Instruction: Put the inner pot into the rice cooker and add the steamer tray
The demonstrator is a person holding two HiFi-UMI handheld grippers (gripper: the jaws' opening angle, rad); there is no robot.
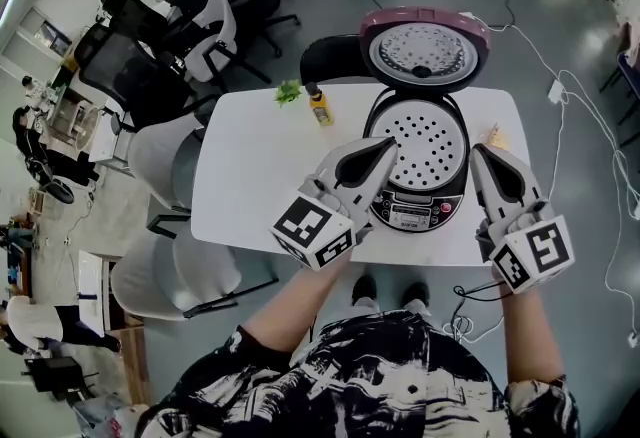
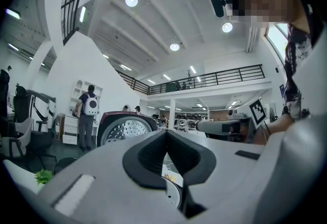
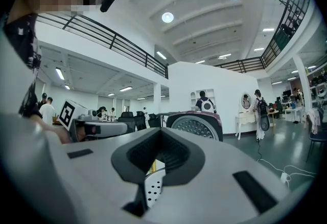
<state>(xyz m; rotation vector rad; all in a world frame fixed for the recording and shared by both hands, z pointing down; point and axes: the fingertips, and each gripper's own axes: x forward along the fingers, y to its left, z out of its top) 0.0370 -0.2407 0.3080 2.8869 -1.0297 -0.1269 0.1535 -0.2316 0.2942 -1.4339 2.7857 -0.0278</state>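
While the perforated steamer tray [image 1: 428,144] sits inside the open rice cooker [image 1: 412,208] at the centre of the head view, on the white table [image 1: 250,176], the left gripper [image 1: 385,148] and right gripper [image 1: 482,154] flank it, both clenched on nothing.

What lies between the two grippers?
The open cooker, with the tray inside it, lies between the left gripper and the right gripper, in the head view.

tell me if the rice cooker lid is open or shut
Open: the lid stands tipped back behind the rice cooker, leaving the perforated steamer tray inside exposed.
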